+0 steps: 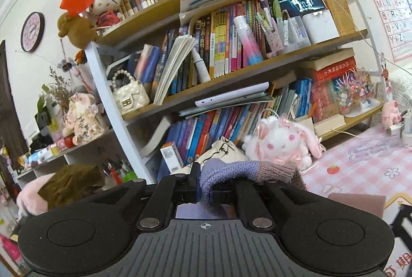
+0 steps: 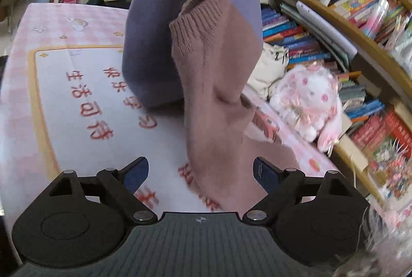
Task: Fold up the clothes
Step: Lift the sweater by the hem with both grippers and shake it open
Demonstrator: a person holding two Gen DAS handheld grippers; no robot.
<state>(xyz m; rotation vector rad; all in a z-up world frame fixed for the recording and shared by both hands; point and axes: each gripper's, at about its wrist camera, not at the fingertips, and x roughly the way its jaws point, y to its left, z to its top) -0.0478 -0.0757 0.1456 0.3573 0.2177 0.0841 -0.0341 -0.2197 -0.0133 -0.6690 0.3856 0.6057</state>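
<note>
A knitted sweater in purple and dusty pink hangs in the air over the table. In the right wrist view the sweater [image 2: 219,76] drops from the top of the frame, its pink sleeve reaching down between my open fingers. My right gripper [image 2: 200,171] is open, with the pink sleeve between the jaws and not clamped. In the left wrist view my left gripper [image 1: 204,190] is shut on a fold of the sweater [image 1: 231,171], held up high facing the bookshelf.
The table [image 2: 64,96] has a pink checked cloth with red characters. A crowded bookshelf [image 1: 219,63] stands behind it. A white and pink plush rabbit [image 2: 309,99] sits at the table's back edge, also seen in the left wrist view [image 1: 280,140].
</note>
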